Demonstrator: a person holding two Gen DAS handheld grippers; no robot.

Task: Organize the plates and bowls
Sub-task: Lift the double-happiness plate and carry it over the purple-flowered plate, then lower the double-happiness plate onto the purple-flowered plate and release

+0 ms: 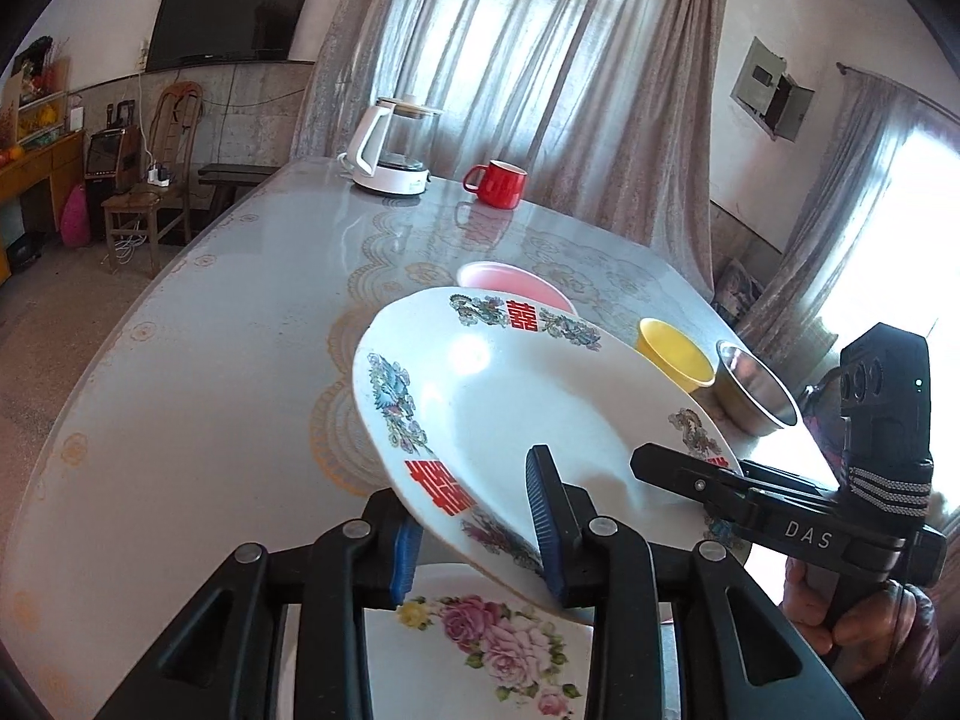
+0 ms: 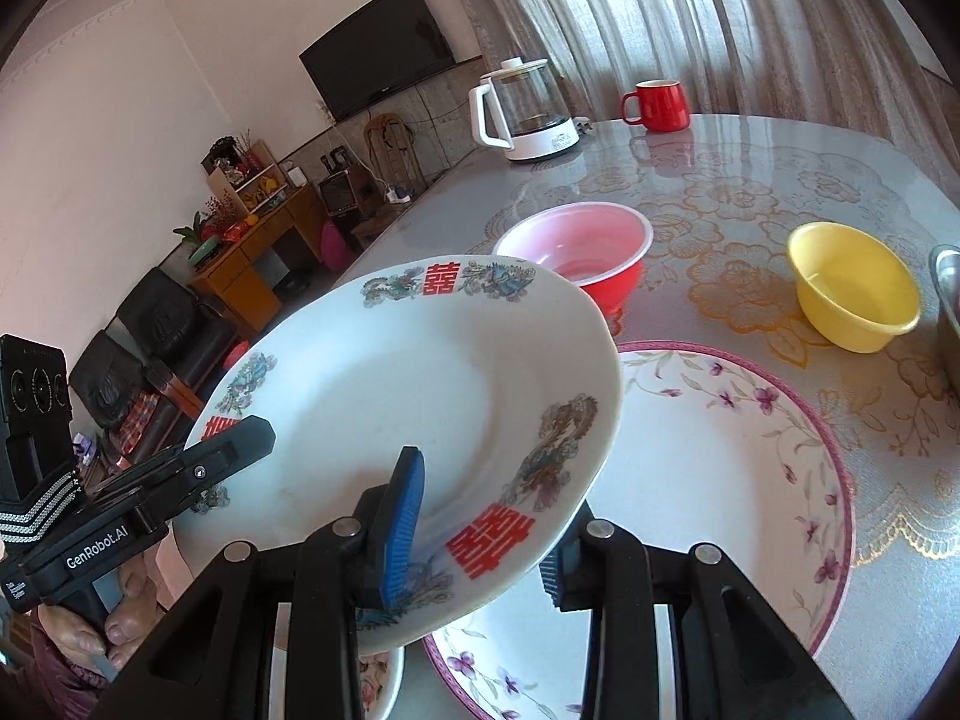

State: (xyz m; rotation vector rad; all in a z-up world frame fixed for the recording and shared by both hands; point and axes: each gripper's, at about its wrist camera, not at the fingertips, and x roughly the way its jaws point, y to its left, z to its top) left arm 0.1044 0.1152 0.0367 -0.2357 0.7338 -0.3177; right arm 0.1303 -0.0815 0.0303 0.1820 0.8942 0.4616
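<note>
Carrying the double-happiness plate between both grippers.
We keep the left gripper and right gripper clamped on its rim, level it, then lower it onto the purple-flowered plate beside the pink bowl.

Steel bowl cut off at right edge, rose plate half hidden behind claw arms

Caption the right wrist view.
Both grippers' jaws clamp the dragon plate above a floral plate, bowls beyond.
</note>
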